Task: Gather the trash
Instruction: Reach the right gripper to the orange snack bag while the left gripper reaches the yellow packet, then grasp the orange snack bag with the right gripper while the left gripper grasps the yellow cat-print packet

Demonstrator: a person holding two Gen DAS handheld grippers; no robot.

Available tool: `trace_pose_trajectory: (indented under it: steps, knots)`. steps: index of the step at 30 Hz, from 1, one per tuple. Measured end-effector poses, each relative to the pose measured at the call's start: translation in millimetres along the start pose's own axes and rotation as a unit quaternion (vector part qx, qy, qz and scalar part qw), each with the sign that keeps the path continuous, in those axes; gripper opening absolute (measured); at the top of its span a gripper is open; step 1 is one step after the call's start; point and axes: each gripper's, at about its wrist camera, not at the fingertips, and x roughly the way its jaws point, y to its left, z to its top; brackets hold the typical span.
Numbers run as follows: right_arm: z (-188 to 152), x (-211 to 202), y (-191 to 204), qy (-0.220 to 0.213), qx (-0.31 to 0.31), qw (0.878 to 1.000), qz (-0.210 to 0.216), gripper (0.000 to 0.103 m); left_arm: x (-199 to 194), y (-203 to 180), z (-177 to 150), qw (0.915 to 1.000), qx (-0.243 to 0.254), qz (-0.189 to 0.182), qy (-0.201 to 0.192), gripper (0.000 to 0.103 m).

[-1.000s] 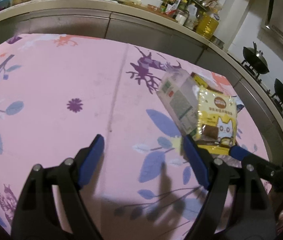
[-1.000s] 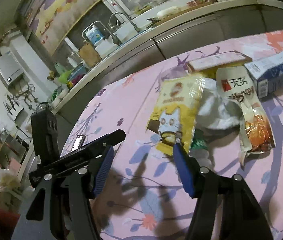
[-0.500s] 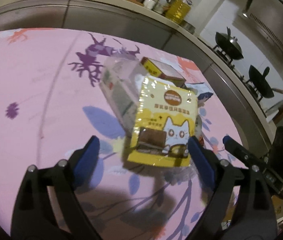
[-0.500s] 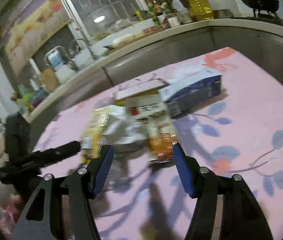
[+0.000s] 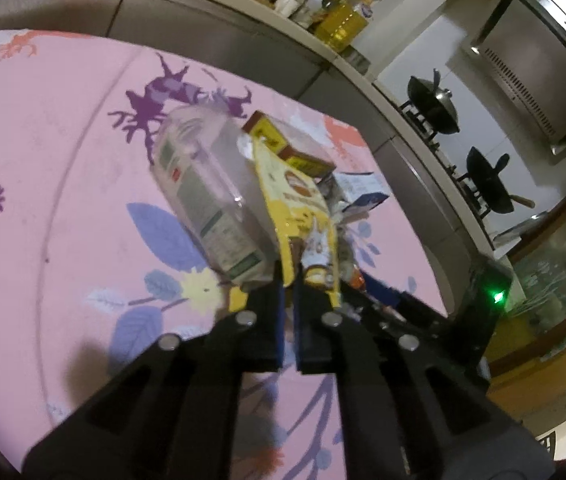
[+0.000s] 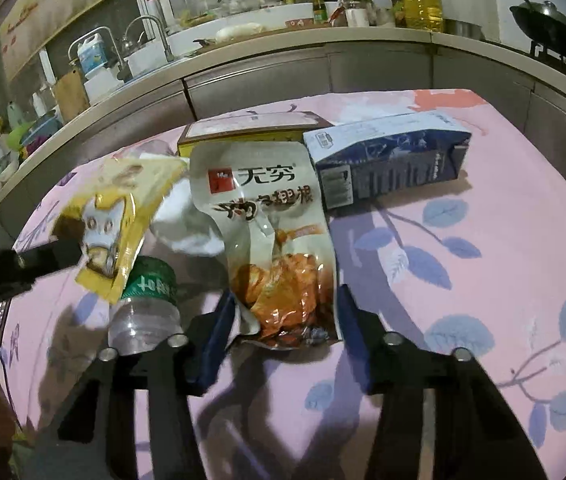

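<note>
Here, left hand-held gripper [image 5: 289,280] clamps yellow packet [image 5: 299,208], right hand-held gripper [image 6: 285,312] closing, straddling orange pouch [image 6: 279,240].

Yellow cat-print wrapper [image 5: 299,208] tilted up beside white-orange snack pouch [image 6: 271,232].

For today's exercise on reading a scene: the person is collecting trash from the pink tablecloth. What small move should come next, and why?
Probably lift the left gripper, taking the yellow cat packet clear of the pile. Its jaws have just closed on the packet's lower edge, which stands crumpled between them. The right gripper has been narrowing around the white snack pouch but does not press on it yet.
</note>
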Motion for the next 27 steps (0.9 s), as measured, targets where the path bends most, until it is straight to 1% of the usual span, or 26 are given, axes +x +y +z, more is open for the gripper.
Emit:
trace_pose_trajectory:
  steps: [4,7,10,13,15,18,21,24,26,27]
  knots:
    - [-16.4,-17.8,-10.3,-0.007,0.019,1.0,0.003,0.042,-5.1,-14.1,-3.0,0.9998,0.019,-0.007,0.001,0.002]
    - [-27.6,-31.6,-18.0,-0.01,0.033,0.999,-0.002,0.041,-1.7,-30.8,-9.0,0.999,0.041,-0.015,0.012,0.001]
    - [-40.7,-51.3,-34.5,-0.018,0.063,0.998,-0.005,0.041,8.9,-52.9,-20.4,0.9967,0.069,-0.029,0.033,0.001]
    - [-50.4,-67.6,-52.3,-0.026,0.091,0.995,-0.012,0.041,27.5,-76.0,-34.1,0.9926,0.099,-0.037,0.06,0.001]
    - [-57.3,-78.5,-66.4,-0.029,0.107,0.994,-0.02,0.041,42.1,-87.1,-42.0,0.9899,0.108,-0.044,0.08,0.001]
    - [-66.4,-90.4,-79.6,-0.035,0.121,0.992,-0.034,0.041,63.6,-100.3,-56.9,0.9855,0.114,-0.056,0.113,0.001]
    - [-71.7,-93.3,-88.6,-0.032,0.131,0.99,-0.044,0.042,85.4,-105.4,-78.1,0.9794,0.121,-0.053,0.153,0.001]
    - [-78.1,-96.0,-97.3,-0.035,0.143,0.988,-0.037,0.042,97.7,-101.8,-89.8,0.9746,0.106,-0.044,0.192,0.001]
    - [-80.6,-97.0,-99.7,-0.037,0.144,0.988,-0.034,0.042,95.5,-95.4,-89.9,0.9758,0.093,-0.039,0.194,0.002]
    - [-81.1,-97.2,-100.0,-0.04,0.145,0.988,-0.031,0.042,93.0,-91.5,-89.1,0.9768,0.088,-0.034,0.192,0.009]
